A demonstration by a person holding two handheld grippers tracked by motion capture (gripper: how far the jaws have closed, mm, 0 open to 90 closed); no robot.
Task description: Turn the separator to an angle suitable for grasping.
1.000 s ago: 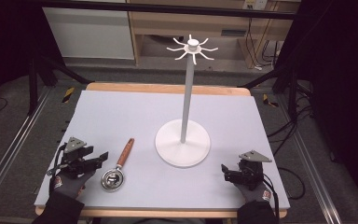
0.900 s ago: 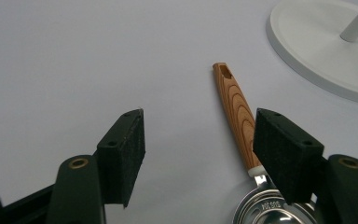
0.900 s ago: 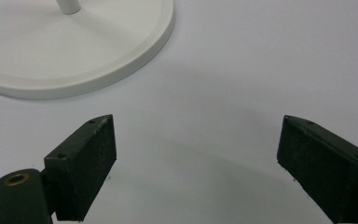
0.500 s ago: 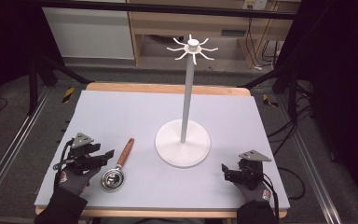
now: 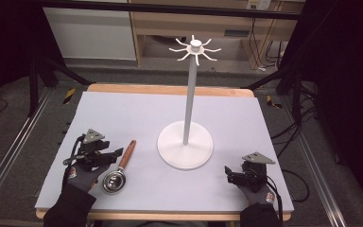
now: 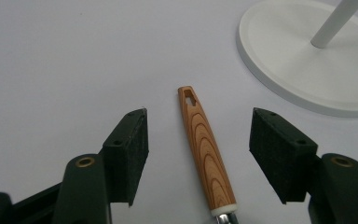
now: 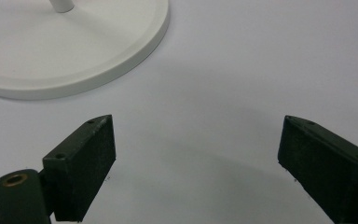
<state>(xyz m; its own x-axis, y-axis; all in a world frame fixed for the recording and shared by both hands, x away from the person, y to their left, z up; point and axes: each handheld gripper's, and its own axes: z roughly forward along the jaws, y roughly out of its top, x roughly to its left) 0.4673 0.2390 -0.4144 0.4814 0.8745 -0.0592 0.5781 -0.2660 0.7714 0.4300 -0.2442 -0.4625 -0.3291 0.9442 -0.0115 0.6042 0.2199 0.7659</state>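
While my left gripper (image 5: 116, 152) stands over the wooden handle (image 6: 206, 147) of the small strainer (image 5: 119, 169), nothing has been lifted yet: the strainer lies flat on the surface (image 5: 137, 113), its metal bowl (image 5: 113, 182) toward me and its handle pointing away toward the white stand (image 5: 185, 142). Seen from the left gripper view, the handle runs up between my two pads, which are spread wide with a clear gap on either side, so I am not pinching it. Those jaws have just been closing in somewhat, with the handle between them but untouched. The hanging slot at the far end of the handle is plain to see.

My right gripper (image 5: 229, 174) rests low on the surface near its front right corner, jaws spread and nothing between them; the round base (image 7: 74, 51) of the stand lies just ahead of it.

I judge this to be the very start: the reach is made, the grasp is not. What is left, as I read it, is to close on the handle, raise the strainer, and hang it by its slot on one of the hooks (image 5: 196, 47) at the top of the stand, all of which are bare.
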